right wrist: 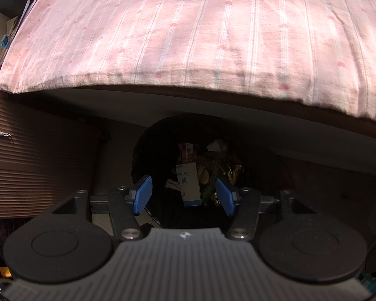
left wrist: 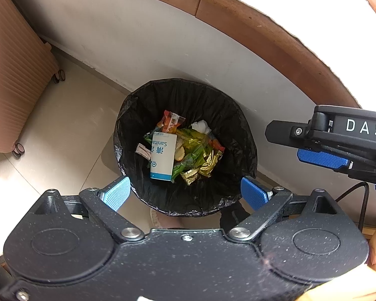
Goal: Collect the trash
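Left gripper (left wrist: 185,192) near, jaws wide apart, nothing between pads. Right gripper (right wrist: 184,195) also open and empty, pointing down. Below both, bin (left wrist: 245,135) with black liner on floor, against wall. Trash already inside: white carton (left wrist: 163,156), gold wrapper (left wrist: 205,168), crumpled tissue (left wrist: 200,126). Judgement: next step is probably gathering liner rim (thin film, tears easy), so pinch rim at opposite sides, lift evenly, keep away from bed edge (right wrist: 213,85)

Black-lined bin (left wrist: 148,95) on floor; white carton (left wrist: 163,158), wrappers (left wrist: 200,155) inside.

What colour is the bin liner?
Black: the crinkled plastic liner of the round trash bin, clearest in the left wrist view.
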`<state>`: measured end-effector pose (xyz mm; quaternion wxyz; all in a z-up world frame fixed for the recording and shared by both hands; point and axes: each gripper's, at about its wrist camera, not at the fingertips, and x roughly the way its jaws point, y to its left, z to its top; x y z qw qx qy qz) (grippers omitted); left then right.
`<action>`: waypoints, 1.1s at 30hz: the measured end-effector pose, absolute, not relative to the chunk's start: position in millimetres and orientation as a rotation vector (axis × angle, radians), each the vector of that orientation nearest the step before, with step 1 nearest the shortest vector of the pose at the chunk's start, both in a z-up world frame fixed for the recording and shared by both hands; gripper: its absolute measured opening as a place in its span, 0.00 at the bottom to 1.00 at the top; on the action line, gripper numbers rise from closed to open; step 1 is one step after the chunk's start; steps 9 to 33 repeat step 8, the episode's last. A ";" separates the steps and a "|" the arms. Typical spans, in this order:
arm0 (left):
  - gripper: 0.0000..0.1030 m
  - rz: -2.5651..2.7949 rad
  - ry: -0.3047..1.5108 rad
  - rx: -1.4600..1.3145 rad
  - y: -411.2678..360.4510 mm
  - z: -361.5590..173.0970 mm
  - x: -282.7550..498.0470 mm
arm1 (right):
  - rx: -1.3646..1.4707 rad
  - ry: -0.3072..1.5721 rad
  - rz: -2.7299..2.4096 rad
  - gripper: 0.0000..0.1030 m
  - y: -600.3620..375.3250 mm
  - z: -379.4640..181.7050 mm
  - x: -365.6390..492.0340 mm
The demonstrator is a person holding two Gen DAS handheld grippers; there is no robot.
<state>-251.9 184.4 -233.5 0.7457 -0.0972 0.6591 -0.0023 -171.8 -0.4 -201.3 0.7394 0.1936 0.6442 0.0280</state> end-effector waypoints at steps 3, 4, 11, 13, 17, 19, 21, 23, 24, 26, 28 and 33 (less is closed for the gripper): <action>0.92 0.000 1.438 -0.223 185.8 -233.3 -251.6 | 0.425 1.415 0.061 0.68 0.7 -202.1 -172.0; 0.92 -0.001 1.434 -0.230 187.7 -232.7 -251.8 | 0.425 1.416 0.060 0.68 0.8 -202.4 -172.0; 0.92 -0.005 1.417 -0.235 191.3 -229.4 -251.5 | 0.429 1.420 0.056 0.68 2.2 -203.5 -171.8; 0.92 -0.005 1.417 -0.235 191.3 -229.4 -251.5 | 0.429 1.420 0.056 0.68 2.2 -203.5 -171.8; 0.92 -0.005 1.417 -0.235 191.3 -229.4 -251.5 | 0.429 1.420 0.056 0.68 2.2 -203.5 -171.8; 0.92 -0.005 1.417 -0.235 191.3 -229.4 -251.5 | 0.429 1.420 0.056 0.68 2.2 -203.5 -171.8; 0.92 -0.005 1.417 -0.235 191.3 -229.4 -251.5 | 0.429 1.420 0.056 0.68 2.2 -203.5 -171.8; 0.92 -0.005 1.417 -0.235 191.3 -229.4 -251.5 | 0.429 1.420 0.056 0.68 2.2 -203.5 -171.8; 0.92 -0.005 1.417 -0.235 191.3 -229.4 -251.5 | 0.429 1.420 0.056 0.68 2.2 -203.5 -171.8; 0.92 -0.005 1.417 -0.235 191.3 -229.4 -251.5 | 0.429 1.420 0.056 0.68 2.2 -203.5 -171.8; 0.92 -0.005 1.417 -0.235 191.3 -229.4 -251.5 | 0.429 1.420 0.056 0.68 2.2 -203.5 -171.8; 0.92 -0.005 1.417 -0.235 191.3 -229.4 -251.5 | 0.429 1.420 0.056 0.68 2.2 -203.5 -171.8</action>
